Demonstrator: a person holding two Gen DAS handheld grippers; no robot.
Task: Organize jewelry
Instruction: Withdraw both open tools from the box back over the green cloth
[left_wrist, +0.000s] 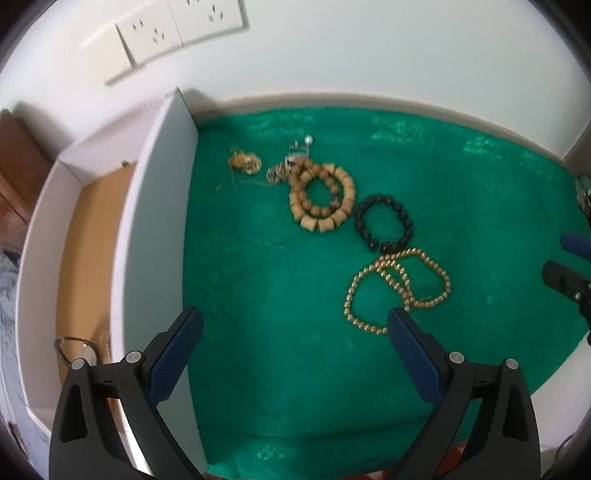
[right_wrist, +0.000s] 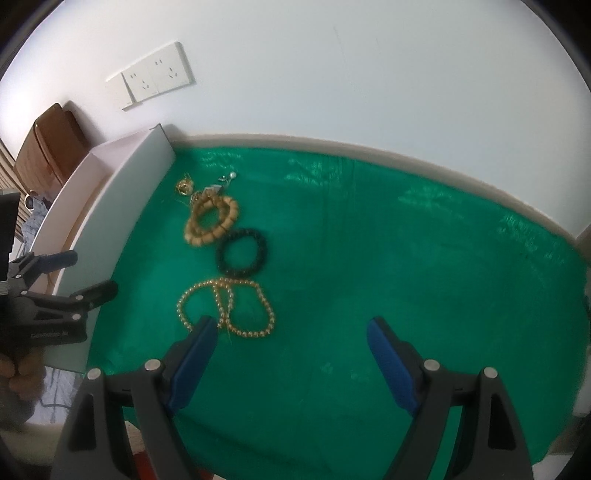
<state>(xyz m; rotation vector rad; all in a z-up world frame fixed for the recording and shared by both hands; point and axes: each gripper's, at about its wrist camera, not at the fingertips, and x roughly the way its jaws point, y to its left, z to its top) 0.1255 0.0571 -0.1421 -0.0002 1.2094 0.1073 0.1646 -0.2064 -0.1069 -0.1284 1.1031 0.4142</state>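
Nearest to us in each wrist view are our own jaws. The left gripper stands wide with nothing between its pads, and the right gripper is just as wide and just as empty, both pointing down at the green cloth that covers the surface.

We take the white box as our landmark. It stands at the left edge of the cloth, its tall side wall facing the jewelry. Inside it, near the close corner, we can make out a thin ring-shaped piece on the brown floor of the box, though it is too blurred to name.

Everything else lies outside the box on the cloth. Closest to the box wall is a small gold tangle, then a knot of small silver pieces. Further from the box lie the wooden bead bracelets, one inside the other. Beyond them is the black bead bracelet, and furthest from the box and closest to our jaws is the gold bead strand, looped over itself.

We judge the task barely begun: at most one piece is put away, nothing is held, and all the pieces on the cloth are left to move.
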